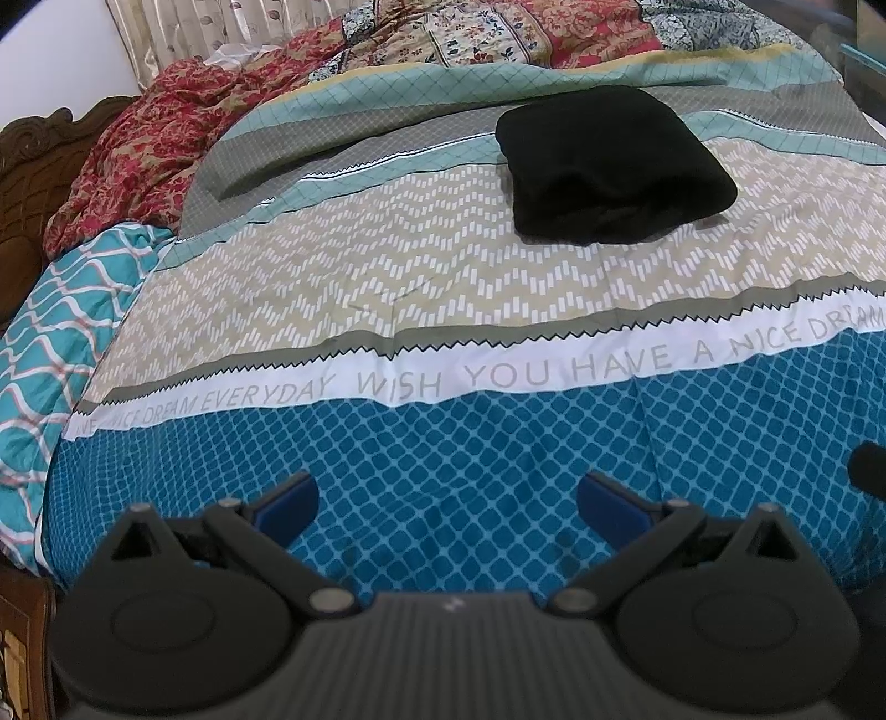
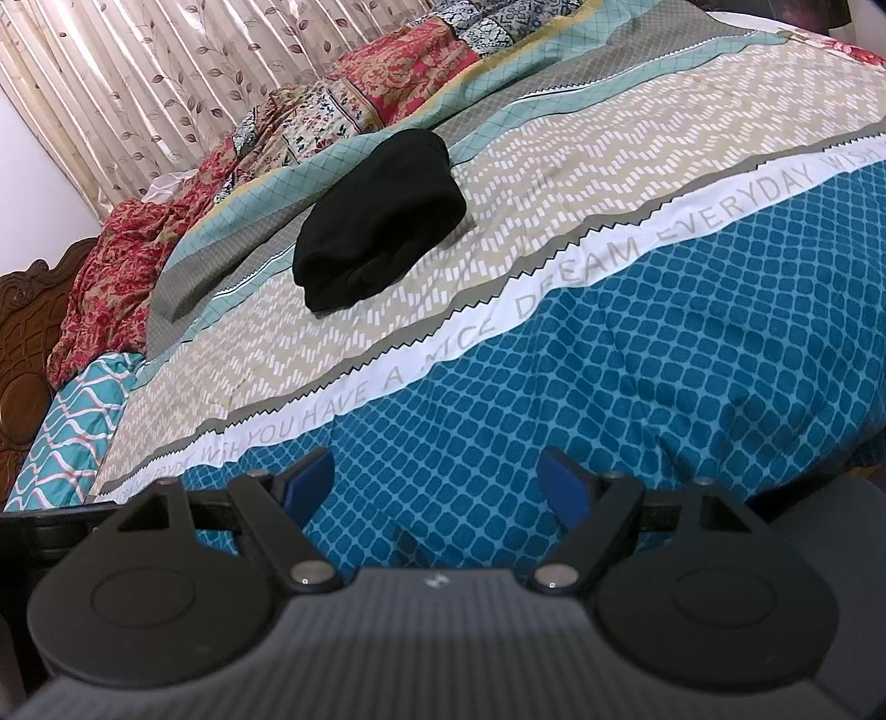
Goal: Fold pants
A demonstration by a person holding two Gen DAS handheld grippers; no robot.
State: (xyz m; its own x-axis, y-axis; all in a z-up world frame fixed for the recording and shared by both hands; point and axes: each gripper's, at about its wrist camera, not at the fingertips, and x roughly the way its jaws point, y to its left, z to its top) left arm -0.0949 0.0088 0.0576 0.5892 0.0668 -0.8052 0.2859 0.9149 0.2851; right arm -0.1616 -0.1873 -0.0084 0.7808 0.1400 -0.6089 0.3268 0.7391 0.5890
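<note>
The black pants (image 1: pixel 612 166) lie folded in a compact bundle on the patterned bedspread (image 1: pixel 443 421), far ahead of both grippers. They also show in the right wrist view (image 2: pixel 382 221). My left gripper (image 1: pixel 447 498) is open and empty, held low over the blue part of the bedspread. My right gripper (image 2: pixel 437 476) is open and empty too, over the blue part near the bed's front edge. Both are well apart from the pants.
A crumpled red floral quilt (image 1: pixel 133 155) and patchwork blanket (image 1: pixel 498 33) lie at the far side. A carved wooden headboard (image 2: pixel 27 343) is at the left. Curtains (image 2: pixel 138 83) hang behind. A dark object (image 1: pixel 869 471) shows at the right edge.
</note>
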